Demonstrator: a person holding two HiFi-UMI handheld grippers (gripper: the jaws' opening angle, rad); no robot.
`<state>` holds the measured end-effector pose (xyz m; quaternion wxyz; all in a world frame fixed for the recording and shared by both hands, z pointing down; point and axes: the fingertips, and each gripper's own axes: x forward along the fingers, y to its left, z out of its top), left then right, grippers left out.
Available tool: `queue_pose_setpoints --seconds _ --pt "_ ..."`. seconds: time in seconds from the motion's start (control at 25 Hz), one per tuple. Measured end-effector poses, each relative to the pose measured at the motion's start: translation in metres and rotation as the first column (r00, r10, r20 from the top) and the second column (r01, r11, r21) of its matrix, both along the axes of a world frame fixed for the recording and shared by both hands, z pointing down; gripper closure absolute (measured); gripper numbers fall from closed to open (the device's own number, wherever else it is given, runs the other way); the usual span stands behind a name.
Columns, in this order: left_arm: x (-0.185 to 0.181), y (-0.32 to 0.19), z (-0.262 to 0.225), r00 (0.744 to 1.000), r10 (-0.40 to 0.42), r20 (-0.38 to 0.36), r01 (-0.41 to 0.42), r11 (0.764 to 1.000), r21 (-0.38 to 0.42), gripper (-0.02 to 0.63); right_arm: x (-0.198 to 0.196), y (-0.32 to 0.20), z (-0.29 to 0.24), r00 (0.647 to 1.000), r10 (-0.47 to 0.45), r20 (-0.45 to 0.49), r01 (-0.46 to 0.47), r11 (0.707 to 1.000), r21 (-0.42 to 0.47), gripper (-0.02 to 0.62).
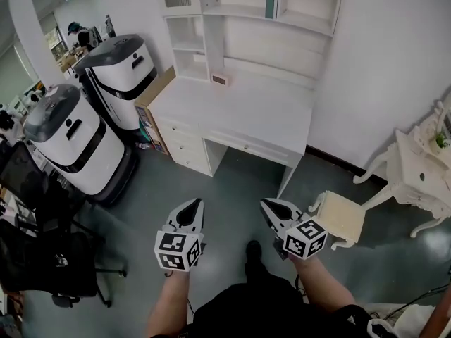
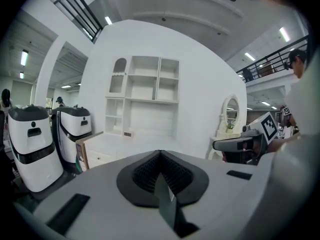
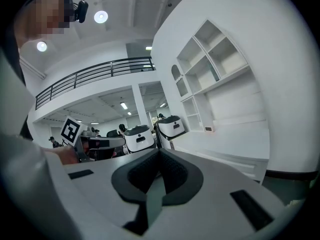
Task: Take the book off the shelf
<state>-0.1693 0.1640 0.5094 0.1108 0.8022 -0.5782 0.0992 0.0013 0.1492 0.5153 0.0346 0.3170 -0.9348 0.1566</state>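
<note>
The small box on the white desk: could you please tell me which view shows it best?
The head view: the small box is largest there, its pinkish face visible. Both gripper views show it only as a tiny far-off speck.

Bare grey floor runs straight to the white desk and its shelf unit; a cream stool (right side) and two white machines, left, flank it.

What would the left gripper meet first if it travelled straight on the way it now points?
Most likely the white desk, around its front or top edge, though depth is unclear. Between the left gripper and it, the head view shows only floor.
</note>
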Motion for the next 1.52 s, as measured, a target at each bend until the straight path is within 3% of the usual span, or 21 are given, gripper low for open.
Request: queue_pose_setpoints --seconds 0.4,0.64,0.92,1.28,1.52 --pt "0.018 -0.151 -0.002 0.999 -0.024 0.034 0.026 0.998 -0.060 0.597 0.028 -0.161 0.002 1.000 -0.017 0.016 0.018 0.999 -0.036 0.583" --pt "0.036 -0.206 -0.004 0.999 -0.026 0.042 0.028 0.997 -0.065 0.597 0.034 -0.211 0.013 0.998 -0.054 -0.014 0.053 0.997 -0.059 0.583" --pt "0.030 -0.246 0.006 0.999 -0.025 0.025 0.027 0.996 -0.082 0.597 0.029 -0.245 0.021 0.998 -0.054 -0.021 0.052 0.995 -0.088 0.582" --pt "0.008 -0.355 0.014 0.999 0.041 -0.018 -0.042 0.998 -0.048 0.597 0.003 -0.342 0.018 0.996 -0.008 -0.089 0.002 0.998 -0.058 0.583" --pt "-0.037 -0.453 -0.021 0.995 0.096 0.005 -0.096 0.995 0.012 0.597 -0.061 -0.434 -0.014 0.995 -0.006 -0.099 0.005 1.000 -0.009 0.583"
